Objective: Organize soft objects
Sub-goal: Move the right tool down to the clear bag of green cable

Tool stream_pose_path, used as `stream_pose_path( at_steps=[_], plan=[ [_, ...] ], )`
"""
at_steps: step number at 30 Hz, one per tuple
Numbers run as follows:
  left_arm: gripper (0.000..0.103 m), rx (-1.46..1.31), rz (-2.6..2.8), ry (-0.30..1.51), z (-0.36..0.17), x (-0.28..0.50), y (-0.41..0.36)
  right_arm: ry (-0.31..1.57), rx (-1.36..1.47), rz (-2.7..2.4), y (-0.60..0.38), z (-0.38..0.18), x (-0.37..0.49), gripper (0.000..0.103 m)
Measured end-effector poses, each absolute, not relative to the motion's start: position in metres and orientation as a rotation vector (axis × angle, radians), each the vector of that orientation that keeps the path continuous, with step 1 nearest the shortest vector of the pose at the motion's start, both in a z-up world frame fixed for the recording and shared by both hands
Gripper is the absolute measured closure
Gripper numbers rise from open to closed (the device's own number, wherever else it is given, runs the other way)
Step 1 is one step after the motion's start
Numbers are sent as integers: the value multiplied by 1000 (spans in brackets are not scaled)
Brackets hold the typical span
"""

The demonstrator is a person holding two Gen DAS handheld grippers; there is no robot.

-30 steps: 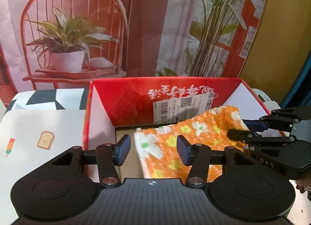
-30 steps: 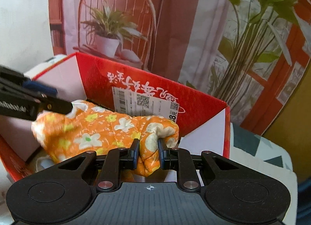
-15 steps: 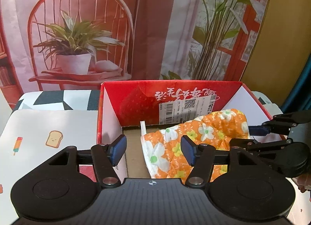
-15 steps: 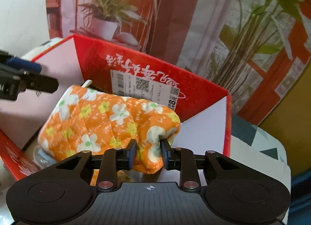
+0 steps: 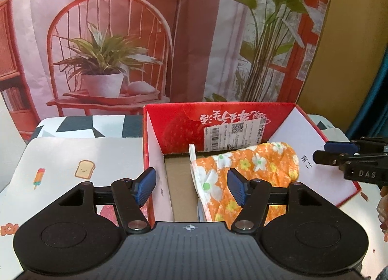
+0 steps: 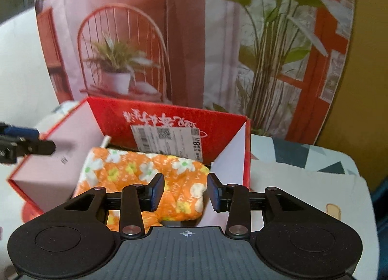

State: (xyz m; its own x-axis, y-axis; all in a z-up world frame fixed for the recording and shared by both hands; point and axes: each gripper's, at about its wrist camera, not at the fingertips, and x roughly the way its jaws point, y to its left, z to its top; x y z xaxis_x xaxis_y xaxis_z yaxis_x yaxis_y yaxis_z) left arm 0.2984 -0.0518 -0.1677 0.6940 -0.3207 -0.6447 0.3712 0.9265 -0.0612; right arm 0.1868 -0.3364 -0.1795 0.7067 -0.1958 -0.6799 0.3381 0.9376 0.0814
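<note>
An orange oven mitt (image 5: 245, 173) with white and yellow flowers lies inside the red cardboard box (image 5: 218, 120), against its right side. It also shows in the right wrist view (image 6: 145, 171), in the same red box (image 6: 169, 120). My left gripper (image 5: 191, 189) is open and empty, above the box's near left wall. My right gripper (image 6: 185, 191) is open, just above the mitt's near end, not gripping it. The right gripper also shows at the right edge of the left wrist view (image 5: 339, 154).
The box stands on a table with a white mat (image 5: 72, 159) printed with toast and popsicle pictures. A printed backdrop (image 5: 109, 50) of a chair and plants hangs behind. A shipping label (image 5: 232, 132) is stuck on the box's far wall.
My right gripper opened and let go of the mitt, which now rests in the box. Both grippers pulled back and up from the box.
</note>
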Motion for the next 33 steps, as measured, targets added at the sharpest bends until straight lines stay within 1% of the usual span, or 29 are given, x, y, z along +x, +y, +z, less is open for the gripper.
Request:
stream_pose_path(
  at_steps=[4, 7, 13, 18, 24, 28, 33],
  plan=[
    [36, 60, -397, 702, -165, 277, -43, 680, 236, -280, -327, -170, 167, 66],
    [36, 48, -411, 711, -166, 260, -36, 641, 248, -263, -315, -164, 151, 63],
    [36, 17, -430, 760, -182, 227, -23, 590, 245, -224, -289, -157, 118, 62],
    [36, -13, -445, 813, -203, 206, -16, 623, 261, -185, -265, -172, 97, 62],
    [37, -49, -447, 867, -231, 184, -14, 708, 276, -149, -235, -206, 84, 62],
    [37, -71, -443, 874, -239, 168, -10, 750, 285, -131, -218, -221, 74, 62],
    [37, -86, -452, 870, -242, 152, -8, 769, 297, -120, -209, -228, 63, 62]
  ],
)
